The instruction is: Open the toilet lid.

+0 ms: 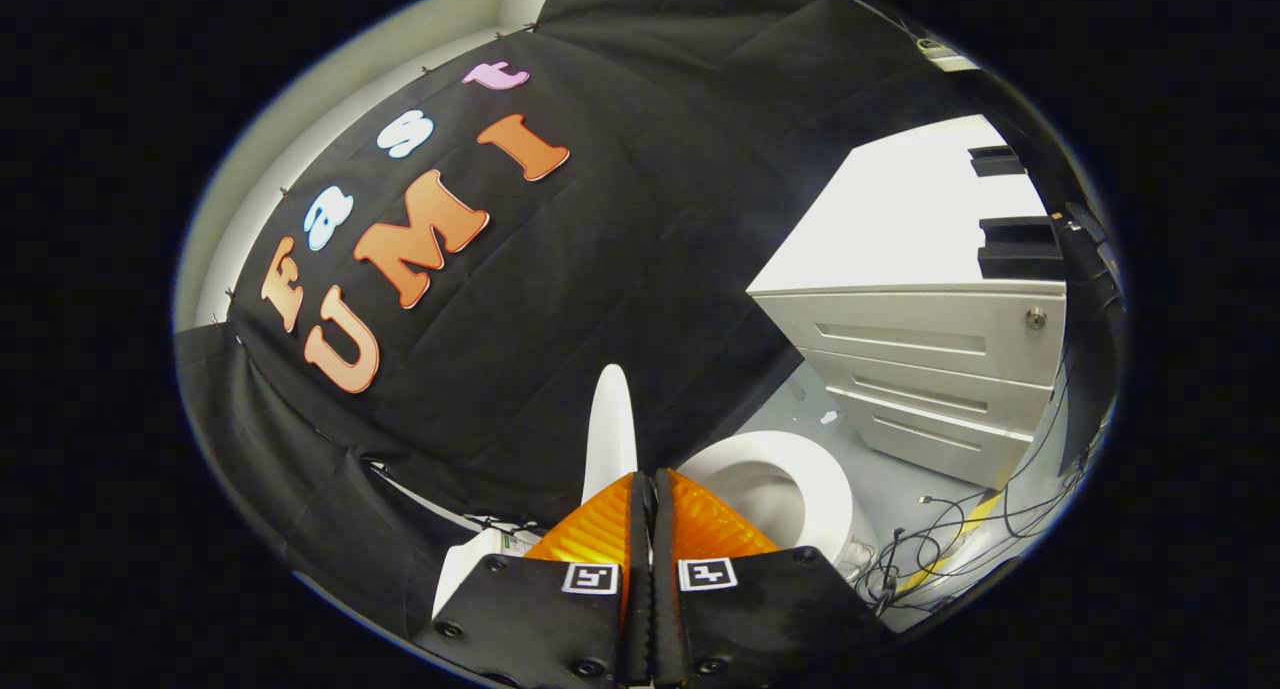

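The white toilet lid (pixel 611 424) stands raised and is seen edge-on, just beyond the fingertips and slightly to the left of them. Next to it on the right, the white seat ring (pixel 835 494) and the open bowl (pixel 770 489) lie exposed. My gripper (pixel 648 477) is shut, its two fingers pressed together with nothing visible between them. The lid's lower part is hidden behind the left finger (pixel 590 534), so I cannot tell whether that finger touches it. A white piece of the toilet's rear (pixel 465 569) shows to the left of the fingers.
A white drawer cabinet (pixel 930 369) with a round lock stands beyond the toilet on the right. Loose black cables (pixel 940 544) and a yellow strip lie on the grey floor (pixel 800 409) near the bowl. Black cloth (pixel 600 269) covers the wall behind.
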Motion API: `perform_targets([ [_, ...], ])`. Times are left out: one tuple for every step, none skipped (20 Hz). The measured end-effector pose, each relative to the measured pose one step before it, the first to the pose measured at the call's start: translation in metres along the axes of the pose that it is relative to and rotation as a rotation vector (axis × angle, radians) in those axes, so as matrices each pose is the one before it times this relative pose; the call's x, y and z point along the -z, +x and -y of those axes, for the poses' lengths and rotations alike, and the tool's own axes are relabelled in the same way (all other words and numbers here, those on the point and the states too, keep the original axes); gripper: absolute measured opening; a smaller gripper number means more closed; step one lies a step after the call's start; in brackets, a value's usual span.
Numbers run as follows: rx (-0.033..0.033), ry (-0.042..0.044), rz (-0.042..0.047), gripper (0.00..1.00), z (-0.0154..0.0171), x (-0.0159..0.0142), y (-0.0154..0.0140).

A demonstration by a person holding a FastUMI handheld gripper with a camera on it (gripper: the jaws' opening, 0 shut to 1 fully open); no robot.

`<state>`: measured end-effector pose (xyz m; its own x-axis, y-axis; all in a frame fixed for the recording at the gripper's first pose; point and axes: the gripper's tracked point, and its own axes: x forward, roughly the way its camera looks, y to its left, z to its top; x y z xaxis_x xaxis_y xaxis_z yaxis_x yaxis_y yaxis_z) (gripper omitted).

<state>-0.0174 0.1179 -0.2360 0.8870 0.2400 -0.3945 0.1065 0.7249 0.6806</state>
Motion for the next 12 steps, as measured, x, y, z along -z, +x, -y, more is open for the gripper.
perform_targets([
  [-0.00147,-0.01111,-0.00234,0.08,-0.00478,-0.00027,-0.00048],
  [-0.00251,-0.01236,-0.00094,0.08,-0.00622,-0.00111,-0.00183],
  [-0.00433,-0.01315,-0.00003,0.08,-0.00740,-0.00018,-0.00101],
  [-0.00413,-0.01681,-0.00069,0.08,-0.00659,-0.00017,-0.00060],
  [-0.00389,-0.01931,-0.00177,0.08,-0.00674,-0.00037,-0.00074],
  [-0.00524,-0.02097,-0.00282,0.08,-0.00729,-0.00034,-0.00215],
  [-0.00403,-0.02090,-0.00405,0.08,-0.00631,0.00004,-0.00093],
  [-0.00542,-0.02391,-0.00251,0.08,-0.00741,-0.00070,0.00113],
  [-0.00230,-0.02170,-0.00239,0.08,-0.00578,-0.00054,-0.00108],
  [-0.00159,-0.01481,0.00007,0.08,-0.00526,-0.00066,-0.00166],
  [-0.00045,-0.01099,-0.00036,0.08,-0.00419,-0.00028,-0.00095],
  [-0.00408,-0.01069,-0.00298,0.08,-0.00532,0.00023,-0.00170],
])
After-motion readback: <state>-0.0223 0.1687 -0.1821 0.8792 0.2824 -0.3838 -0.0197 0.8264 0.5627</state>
